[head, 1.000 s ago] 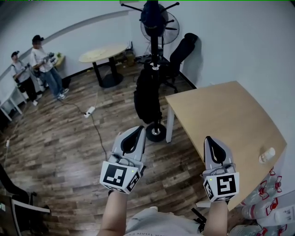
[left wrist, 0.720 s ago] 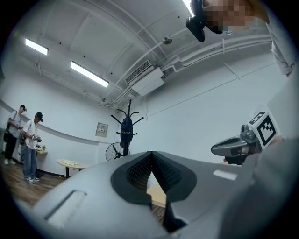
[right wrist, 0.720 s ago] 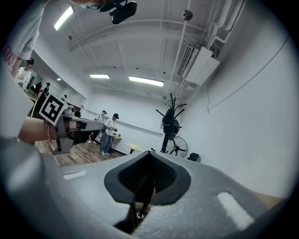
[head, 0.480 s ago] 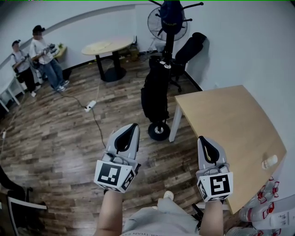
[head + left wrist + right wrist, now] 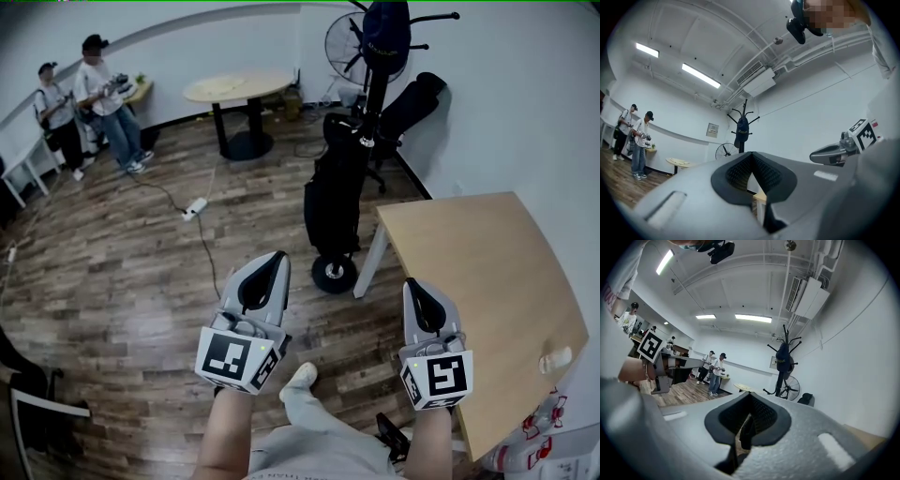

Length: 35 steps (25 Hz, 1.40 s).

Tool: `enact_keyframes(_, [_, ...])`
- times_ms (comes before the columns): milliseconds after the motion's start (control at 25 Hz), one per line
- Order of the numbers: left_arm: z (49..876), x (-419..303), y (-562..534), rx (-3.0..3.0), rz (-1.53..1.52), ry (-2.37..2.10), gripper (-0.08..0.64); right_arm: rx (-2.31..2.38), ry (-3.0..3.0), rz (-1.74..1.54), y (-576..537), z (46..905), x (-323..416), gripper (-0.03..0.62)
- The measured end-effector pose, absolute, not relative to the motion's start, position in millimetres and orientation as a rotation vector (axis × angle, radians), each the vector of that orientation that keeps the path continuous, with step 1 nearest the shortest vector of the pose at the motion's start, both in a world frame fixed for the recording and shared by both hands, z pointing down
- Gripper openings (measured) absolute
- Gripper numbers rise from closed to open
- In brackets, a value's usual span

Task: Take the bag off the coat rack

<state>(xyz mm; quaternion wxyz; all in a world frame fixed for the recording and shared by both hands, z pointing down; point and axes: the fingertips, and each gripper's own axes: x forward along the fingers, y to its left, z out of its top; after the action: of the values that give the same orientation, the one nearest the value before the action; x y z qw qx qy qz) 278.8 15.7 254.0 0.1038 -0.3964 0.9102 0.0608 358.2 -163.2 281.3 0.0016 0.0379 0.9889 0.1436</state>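
- The left gripper [image 5: 274,261] has its jaws pressed together with nothing between them. The right gripper [image 5: 415,287] is likewise closed and empty.
- The bag [image 5: 330,202] hangs on the coat rack [image 5: 373,89], ahead of both grippers and well apart from them. In the head view it lies roughly between the two, a little closer to the left one (neither is clearly better placed).
- Its long axis runs up and down along the pole. It hangs from about mid-height, and its lower end is just above the round base [image 5: 334,274].
- The bag is black, tall and narrow. It looks soft, and its strap is too dark to make out.
- A wooden desk [image 5: 487,281] stands just beside the rack on the right, so the open approach seems to be from the left.
- Both pairs of jaws need to spread before any grab.
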Motion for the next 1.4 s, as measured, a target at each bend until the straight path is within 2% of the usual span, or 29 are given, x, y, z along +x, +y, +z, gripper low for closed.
enact_keyframes(760, [263.1,70.5,-75.8,-1.420,-0.027,2.660,0.014,-0.022,3.139,0.297,-219.3,297.8,153.7,0.002])
enact_keyframes(1400, [291.1,5.2,-104.9,-1.464,-0.024,2.671,0.011,-0.044,3.175,0.350,-239.8,315.2,103.1,0.002])
